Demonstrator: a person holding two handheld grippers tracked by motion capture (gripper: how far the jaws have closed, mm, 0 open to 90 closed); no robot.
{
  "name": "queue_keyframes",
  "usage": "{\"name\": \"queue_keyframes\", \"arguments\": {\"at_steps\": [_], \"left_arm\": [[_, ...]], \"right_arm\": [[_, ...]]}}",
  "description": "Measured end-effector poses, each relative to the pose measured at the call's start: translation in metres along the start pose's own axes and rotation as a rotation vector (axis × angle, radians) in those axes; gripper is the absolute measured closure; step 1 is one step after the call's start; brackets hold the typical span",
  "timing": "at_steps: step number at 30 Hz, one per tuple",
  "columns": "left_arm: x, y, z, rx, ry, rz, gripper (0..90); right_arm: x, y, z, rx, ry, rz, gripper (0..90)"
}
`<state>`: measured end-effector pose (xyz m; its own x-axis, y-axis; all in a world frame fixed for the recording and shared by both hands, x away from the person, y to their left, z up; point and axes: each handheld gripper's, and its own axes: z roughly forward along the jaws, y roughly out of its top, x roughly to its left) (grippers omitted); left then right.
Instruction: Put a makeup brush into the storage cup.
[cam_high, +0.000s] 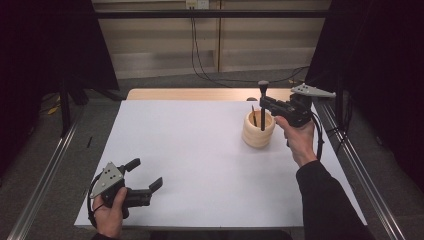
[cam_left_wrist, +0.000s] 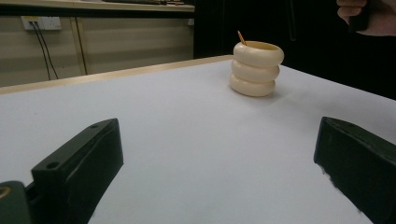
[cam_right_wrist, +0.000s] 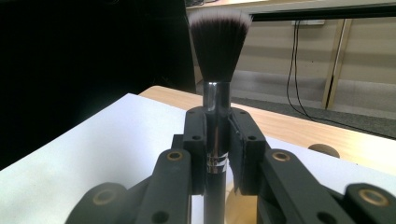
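A cream ribbed holder (cam_high: 258, 130) (cam_left_wrist: 255, 68) stands on the white table (cam_high: 190, 165) at the right rear, with a thin stick leaning inside it. My right gripper (cam_high: 264, 103) (cam_right_wrist: 217, 147) is shut on the metal handle of a makeup brush (cam_high: 262, 102) (cam_right_wrist: 217, 70), held upright, bristles up, with its lower end inside the holder's mouth. My left gripper (cam_high: 144, 174) (cam_left_wrist: 219, 163) rests at the front left corner of the table, open, with nothing between its jaws.
A wooden strip (cam_high: 200, 94) runs along the table's far edge. Metal rails (cam_high: 45, 175) flank both sides. Cables (cam_high: 200, 65) hang down the back wall. A small round brown thing (cam_right_wrist: 324, 149) lies on the far part of the table.
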<state>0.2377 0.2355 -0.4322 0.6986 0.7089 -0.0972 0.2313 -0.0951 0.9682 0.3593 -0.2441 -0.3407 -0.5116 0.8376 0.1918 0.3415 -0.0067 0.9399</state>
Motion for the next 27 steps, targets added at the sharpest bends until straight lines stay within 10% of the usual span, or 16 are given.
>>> {"name": "queue_keyframes", "arguments": {"at_steps": [27], "left_arm": [[0.001,0.0,-0.001,0.0,-0.002,0.002,1.4]], "right_arm": [[-0.016,0.017,0.03,0.013,-0.059,-0.016,78.3]]}}
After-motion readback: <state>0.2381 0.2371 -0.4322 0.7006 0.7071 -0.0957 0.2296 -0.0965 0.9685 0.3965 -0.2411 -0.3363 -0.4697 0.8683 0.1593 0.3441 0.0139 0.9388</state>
